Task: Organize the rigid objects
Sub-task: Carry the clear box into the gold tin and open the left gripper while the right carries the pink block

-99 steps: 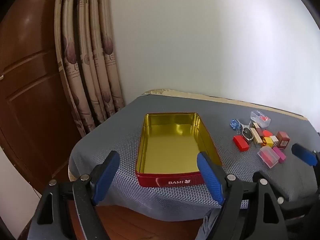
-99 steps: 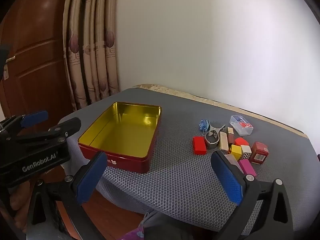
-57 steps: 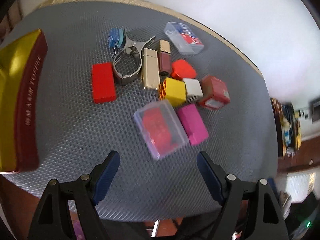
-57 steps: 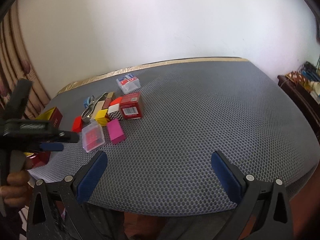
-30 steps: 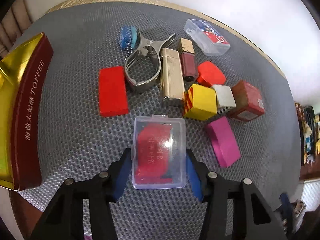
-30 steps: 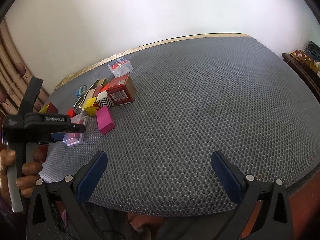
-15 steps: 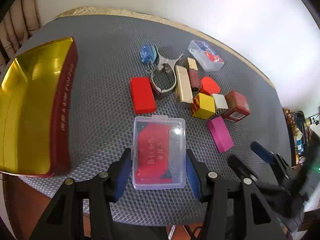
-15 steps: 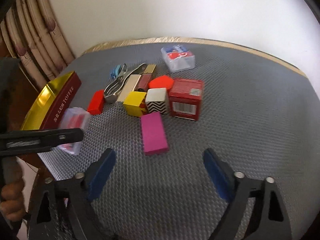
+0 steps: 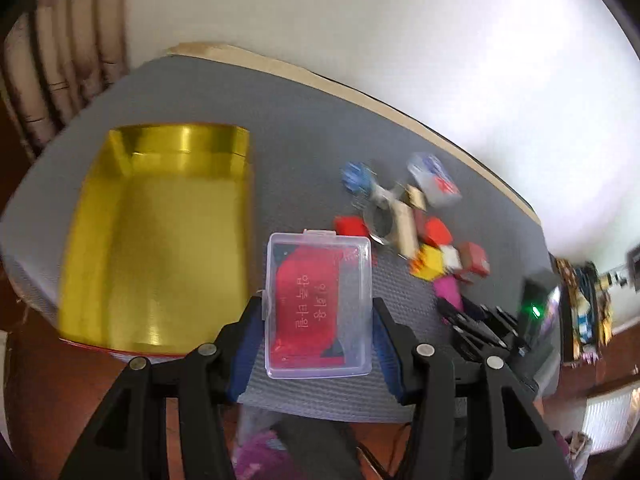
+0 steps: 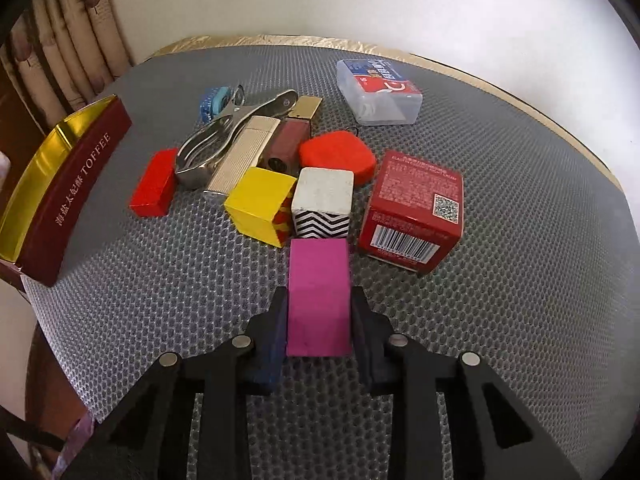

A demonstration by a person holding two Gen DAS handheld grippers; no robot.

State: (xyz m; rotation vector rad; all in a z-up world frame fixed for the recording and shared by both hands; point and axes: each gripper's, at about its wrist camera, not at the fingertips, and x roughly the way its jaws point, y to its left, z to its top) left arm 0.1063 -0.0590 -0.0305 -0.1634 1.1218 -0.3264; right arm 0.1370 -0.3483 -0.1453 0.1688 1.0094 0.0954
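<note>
My left gripper point(image 9: 318, 316) is shut on a clear plastic case with red cards point(image 9: 318, 304) and holds it above the table, just right of the open gold toffee tin point(image 9: 160, 236). My right gripper point(image 10: 319, 320) is shut on a magenta block point(image 10: 318, 296) that lies on the grey mat. The tin's dark red wall point(image 10: 76, 196) shows at the left of the right wrist view. The right gripper also shows in the left wrist view point(image 9: 480, 328) beside the pile.
A pile lies ahead of the right gripper: yellow cube point(image 10: 260, 204), white zigzag cube point(image 10: 324, 204), red carton point(image 10: 416, 208), red hexagon point(image 10: 338, 156), red block point(image 10: 154, 184), metal punch point(image 10: 224, 136), gold lighter point(image 10: 240, 160), clear card case point(image 10: 378, 90). Curtain point(image 10: 68, 40) at left.
My left gripper has carried the clear case left toward the tin. My right gripper has moved in and closed on the magenta block.
</note>
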